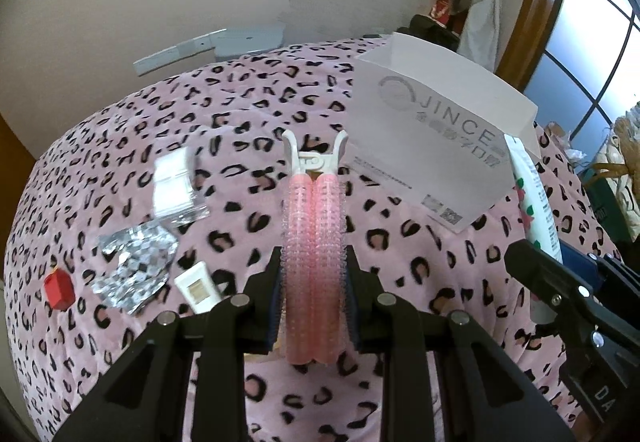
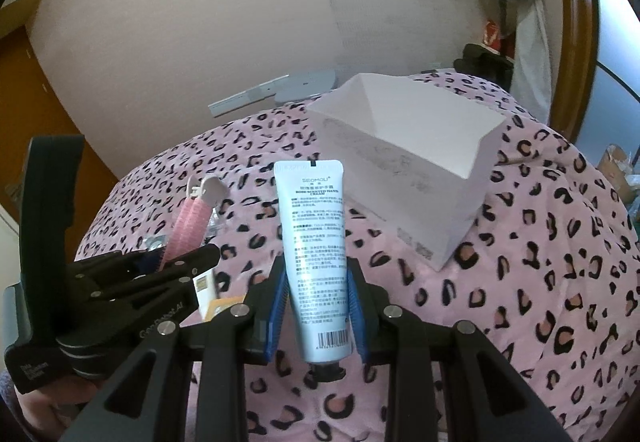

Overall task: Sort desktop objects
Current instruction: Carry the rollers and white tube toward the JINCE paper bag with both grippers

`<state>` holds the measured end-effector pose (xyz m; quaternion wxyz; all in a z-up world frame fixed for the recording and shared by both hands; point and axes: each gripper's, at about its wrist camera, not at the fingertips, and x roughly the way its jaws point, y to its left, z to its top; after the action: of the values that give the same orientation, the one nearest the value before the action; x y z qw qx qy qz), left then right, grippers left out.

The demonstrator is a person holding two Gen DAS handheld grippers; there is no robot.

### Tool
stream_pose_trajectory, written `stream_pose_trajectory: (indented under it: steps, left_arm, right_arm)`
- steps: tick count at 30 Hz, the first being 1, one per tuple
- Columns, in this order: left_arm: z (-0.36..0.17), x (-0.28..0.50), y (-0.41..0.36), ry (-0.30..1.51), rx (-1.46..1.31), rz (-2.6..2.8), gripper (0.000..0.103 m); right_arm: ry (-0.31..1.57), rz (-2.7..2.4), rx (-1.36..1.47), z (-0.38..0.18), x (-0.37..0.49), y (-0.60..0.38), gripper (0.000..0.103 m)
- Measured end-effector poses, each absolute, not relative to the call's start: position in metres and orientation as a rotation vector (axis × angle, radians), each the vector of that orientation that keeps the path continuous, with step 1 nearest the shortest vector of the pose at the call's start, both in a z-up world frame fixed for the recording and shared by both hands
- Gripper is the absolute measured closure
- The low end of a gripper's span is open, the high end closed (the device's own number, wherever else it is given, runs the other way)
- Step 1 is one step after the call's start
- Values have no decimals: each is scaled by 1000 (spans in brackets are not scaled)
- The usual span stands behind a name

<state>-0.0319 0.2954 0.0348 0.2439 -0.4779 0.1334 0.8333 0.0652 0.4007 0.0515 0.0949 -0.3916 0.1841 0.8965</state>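
Left gripper (image 1: 313,266) is clamped on a pink hair roller clip (image 1: 313,242) — right gripper (image 2: 317,282) squeezes a hand cream tube (image 2: 314,242). Both are held above the leopard-print blanket (image 1: 400,262), near the white box (image 2: 404,157).

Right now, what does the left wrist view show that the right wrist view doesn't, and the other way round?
Only the left wrist view shows the red box, the crumpled foil wrapper, the white packet and the JINCE print on the white box.

Only the right wrist view shows the box's open top and the hand cream tube's printed label.

Both show the pink hair roller clip in the left tool, the tube in the right tool, and the leopard blanket.
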Motion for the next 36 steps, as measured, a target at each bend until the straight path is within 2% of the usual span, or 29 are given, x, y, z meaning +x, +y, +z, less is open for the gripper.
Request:
stream_pose_trajectory:
  steps: [19,36]
  left_arm:
    - [29,-62,348,385,-1290,2206,77]
    - [55,-92,392,391,-1237,2147,77]
  right_arm:
    - [559,2613,-1125,46,48,444,75]
    - [541,2597,-1056,70,28,472,74]
